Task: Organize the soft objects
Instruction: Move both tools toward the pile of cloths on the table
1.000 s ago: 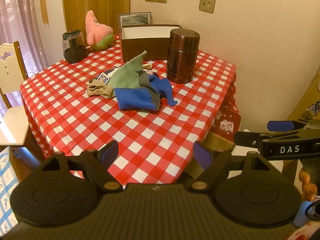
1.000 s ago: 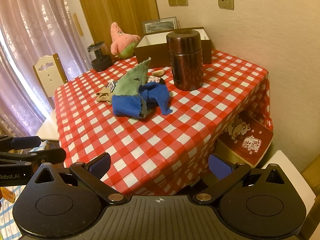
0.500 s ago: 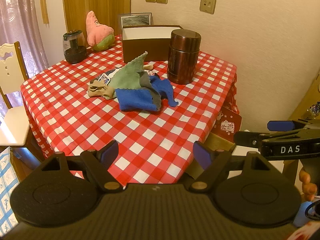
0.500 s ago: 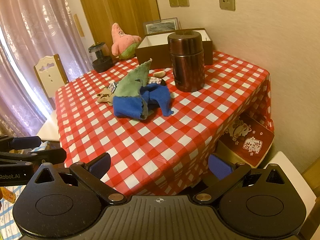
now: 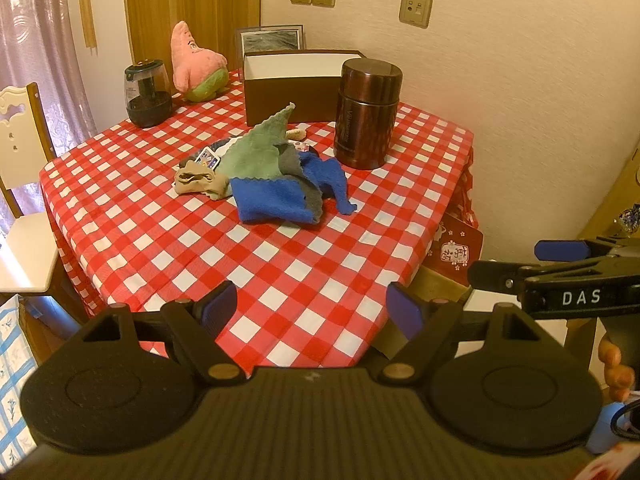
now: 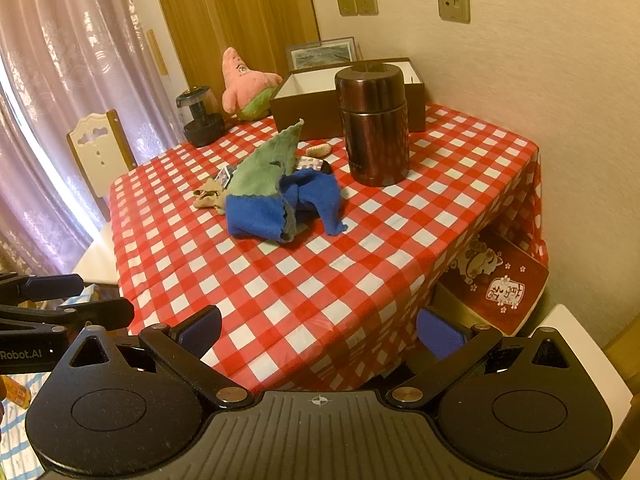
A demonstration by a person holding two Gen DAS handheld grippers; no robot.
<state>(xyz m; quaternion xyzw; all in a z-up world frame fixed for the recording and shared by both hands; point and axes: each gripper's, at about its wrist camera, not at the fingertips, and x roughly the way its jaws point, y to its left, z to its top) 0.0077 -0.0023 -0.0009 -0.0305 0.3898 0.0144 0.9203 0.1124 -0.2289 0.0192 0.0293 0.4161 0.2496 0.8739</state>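
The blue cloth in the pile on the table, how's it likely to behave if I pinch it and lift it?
The blue cloth lies crumpled in soft folds, so it will probably hang limp and drape from the pinch point. It looks thin, so likely light. A green cloth overlaps it, so lifting may drag that along.

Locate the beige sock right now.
In both wrist views the beige sock lies mid-table on the checked tablecloth, at the left end of the cloth pile, touching the blue cloth, below the green cloth.
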